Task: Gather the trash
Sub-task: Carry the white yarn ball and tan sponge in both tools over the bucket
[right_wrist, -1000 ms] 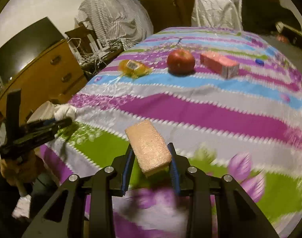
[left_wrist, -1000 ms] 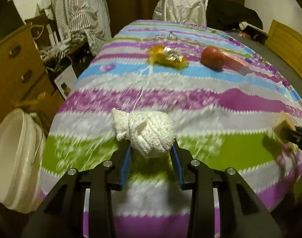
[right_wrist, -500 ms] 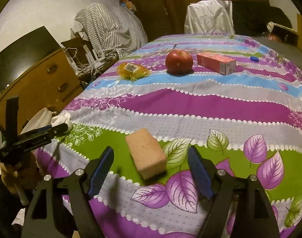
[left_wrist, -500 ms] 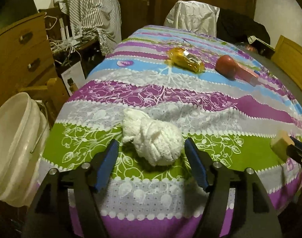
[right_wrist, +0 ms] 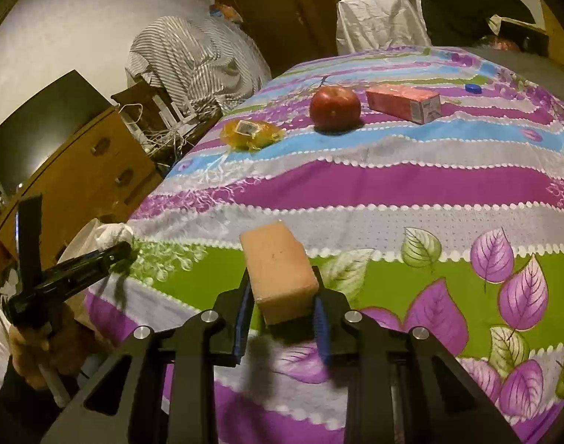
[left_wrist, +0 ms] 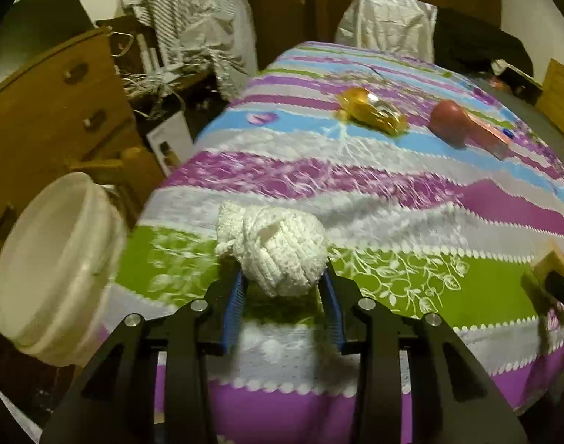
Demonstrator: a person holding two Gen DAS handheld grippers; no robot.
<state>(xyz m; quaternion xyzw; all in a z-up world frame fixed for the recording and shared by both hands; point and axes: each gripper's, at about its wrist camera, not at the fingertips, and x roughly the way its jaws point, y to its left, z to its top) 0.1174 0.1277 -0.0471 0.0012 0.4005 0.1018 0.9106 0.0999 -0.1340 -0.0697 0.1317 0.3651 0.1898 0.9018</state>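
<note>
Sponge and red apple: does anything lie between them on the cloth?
Nothing: in the right wrist view, only bare tablecloth separates the sponge from the apple.

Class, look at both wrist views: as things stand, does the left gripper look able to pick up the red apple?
Probably not yet. The left gripper is closing on the white cloth ball, so its jaws are full, and the red apple sits far up the table. Nothing blocks the way.

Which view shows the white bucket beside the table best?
The left wrist view: the white bucket fills its left side, with rim and inside visible, though blurred. In the right wrist view only a sliver of it shows behind the left gripper.
</note>
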